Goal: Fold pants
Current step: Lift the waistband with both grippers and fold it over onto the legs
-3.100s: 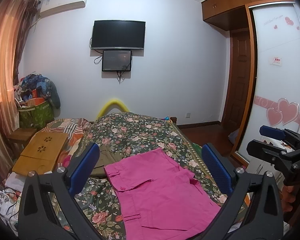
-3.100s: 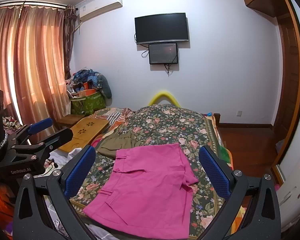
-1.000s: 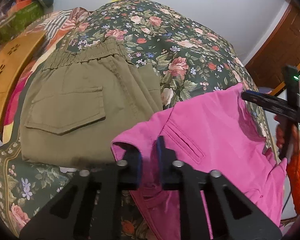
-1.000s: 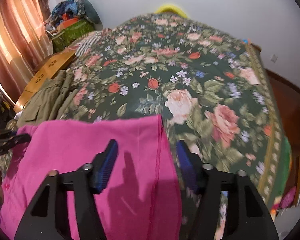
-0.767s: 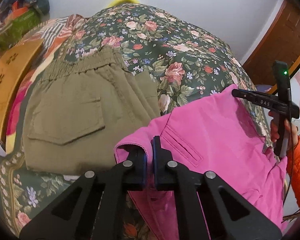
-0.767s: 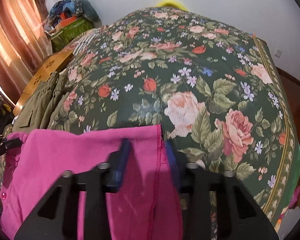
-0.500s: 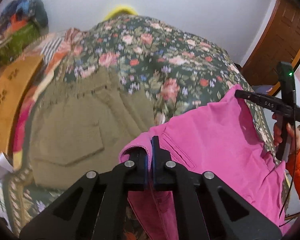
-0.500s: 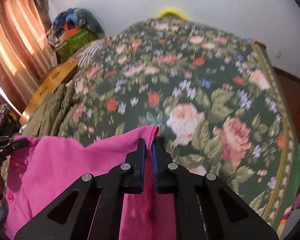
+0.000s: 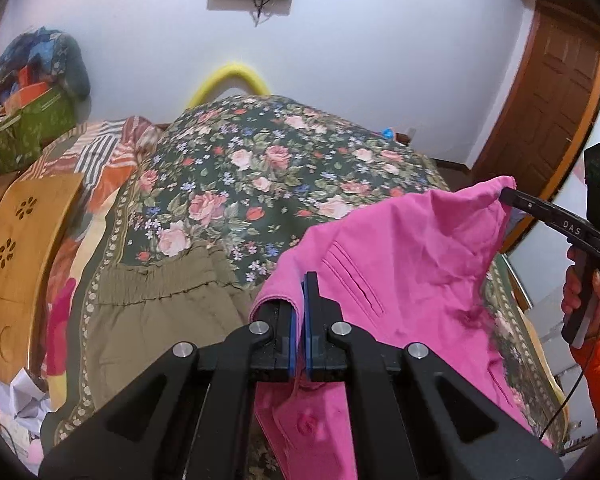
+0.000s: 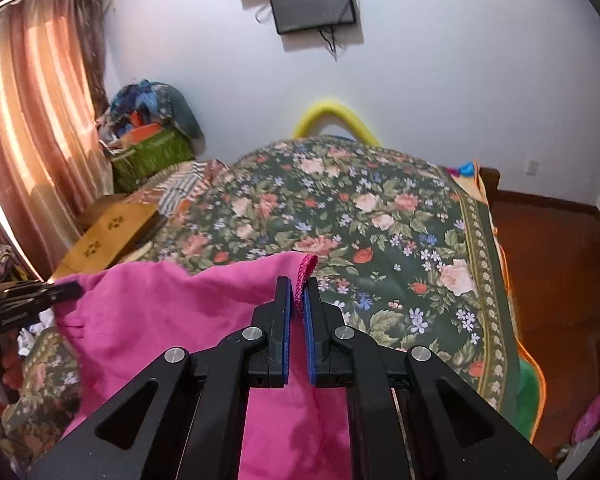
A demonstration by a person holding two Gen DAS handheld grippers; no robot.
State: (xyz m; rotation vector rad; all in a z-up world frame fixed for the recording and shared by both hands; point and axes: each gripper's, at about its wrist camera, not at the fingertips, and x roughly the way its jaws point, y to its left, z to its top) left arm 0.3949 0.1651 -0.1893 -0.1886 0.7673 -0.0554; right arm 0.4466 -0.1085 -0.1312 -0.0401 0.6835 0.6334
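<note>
Pink pants (image 9: 412, 264) lifted off the floral bedspread (image 9: 260, 168), stretched between both grippers, lower part trailing onto the bed below the fingers. Left gripper (image 9: 299, 316) clamped tight on one waistband corner, blue pads (image 9: 307, 320) pinching the fabric, tips aimed toward the far wall. Right gripper (image 10: 297, 312) likewise pinched shut on the opposite hem corner, a folded fabric tip poking up between its fingers. In the left wrist view, right hand (image 9: 580, 284) wrapped around the handle, orange sleeve at the wrist. Olive shorts (image 9: 156, 320) flat on the bedspread, left of the left fingers.
</note>
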